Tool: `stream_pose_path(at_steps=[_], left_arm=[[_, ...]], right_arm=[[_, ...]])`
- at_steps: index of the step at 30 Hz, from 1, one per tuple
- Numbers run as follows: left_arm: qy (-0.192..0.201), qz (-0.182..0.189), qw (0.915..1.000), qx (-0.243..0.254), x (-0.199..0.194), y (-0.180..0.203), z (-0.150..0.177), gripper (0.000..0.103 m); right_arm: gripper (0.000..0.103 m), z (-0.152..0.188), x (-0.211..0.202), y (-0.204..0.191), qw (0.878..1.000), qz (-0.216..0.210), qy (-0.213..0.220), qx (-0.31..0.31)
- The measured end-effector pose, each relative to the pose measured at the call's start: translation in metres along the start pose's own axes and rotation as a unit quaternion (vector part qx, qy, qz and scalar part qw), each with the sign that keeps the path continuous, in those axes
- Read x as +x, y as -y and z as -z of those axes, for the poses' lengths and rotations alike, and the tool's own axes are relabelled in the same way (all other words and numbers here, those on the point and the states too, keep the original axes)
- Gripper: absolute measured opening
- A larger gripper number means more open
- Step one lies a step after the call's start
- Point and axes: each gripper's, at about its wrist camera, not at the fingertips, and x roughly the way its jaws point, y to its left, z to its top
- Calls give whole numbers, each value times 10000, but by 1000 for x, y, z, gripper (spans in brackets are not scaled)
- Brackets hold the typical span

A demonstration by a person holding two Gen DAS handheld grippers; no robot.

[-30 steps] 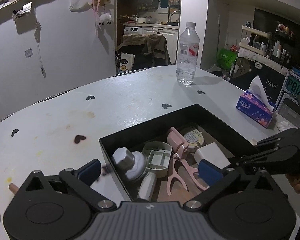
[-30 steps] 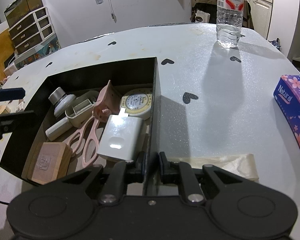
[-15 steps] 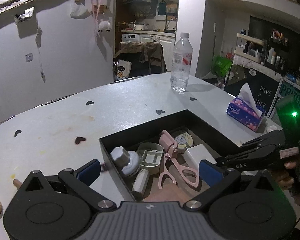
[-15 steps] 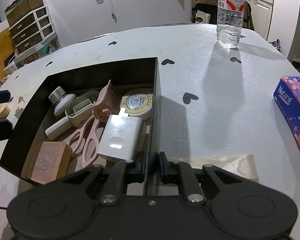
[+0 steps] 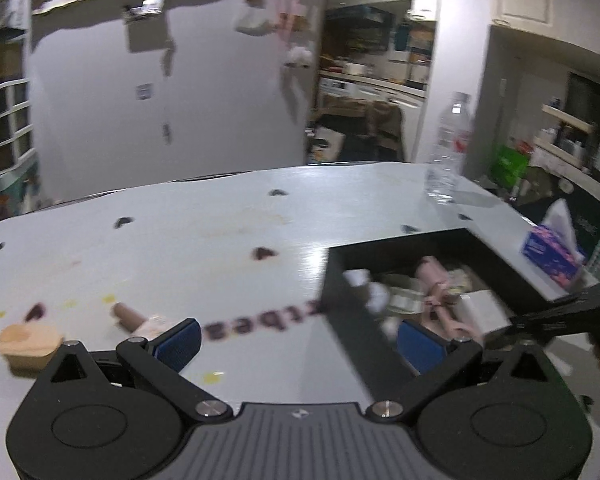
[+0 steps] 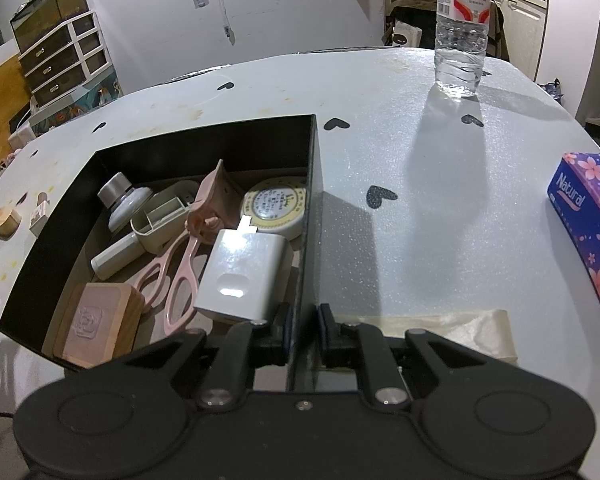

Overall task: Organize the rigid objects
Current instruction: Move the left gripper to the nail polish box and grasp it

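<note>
A black box (image 6: 148,148) sits on a white table (image 6: 420,184), its right wall pinched between the fingers of the right gripper (image 6: 303,330), which is clamped on that wall's near end. Inside the box lie seven things: one white charger (image 6: 246,276) just ahead of the gripper, one pair of pink scissors (image 6: 180,276) to its left, one pink clip (image 6: 214,196), one round tin (image 6: 275,208) against the right wall, one beige tray (image 6: 162,220), one white bottle with a grey cap (image 6: 120,200), one white tube (image 6: 116,258) and one wooden block (image 6: 96,326) at the near left corner.

The left gripper (image 5: 298,340) hangs above the table to the left of the box (image 5: 380,332), its blue pads (image 5: 180,340) wide apart and holding nothing; the box's near left wall lies between them in the blurred left view. Two small things rest on the table outside the box, well to its left: one wooden block (image 5: 30,346) and one small brown-capped piece (image 5: 130,318), seen also from the right wrist (image 6: 5,220) (image 6: 40,210).

Farther out stand one water bottle (image 6: 462,28) at the table's far edge, one tissue box (image 6: 588,224) at the right, and one strip of tape (image 6: 440,328) stuck flat just right of the right gripper
</note>
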Motion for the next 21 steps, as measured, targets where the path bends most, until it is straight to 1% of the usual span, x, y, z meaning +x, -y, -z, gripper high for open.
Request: stream_pose_path(at_steps=[5, 12, 14, 16, 21], left_arm=[[103, -181, 9997, 163, 11, -33, 6, 103], [-11, -226, 9979, 608, 50, -73, 9, 103], [-47, -178, 9976, 674, 62, -85, 7, 103], [-120, -118, 9974, 707, 73, -96, 5, 103], [-506, 61, 9949, 866, 100, -119, 3, 103]], right_arm=[[15, 0, 0, 0, 10000, 1, 1, -1], [16, 0, 0, 0, 10000, -1, 12, 29], [16, 0, 0, 0, 10000, -2, 13, 36], [16, 0, 0, 0, 10000, -2, 13, 34], [16, 0, 0, 0, 10000, 3, 16, 50]])
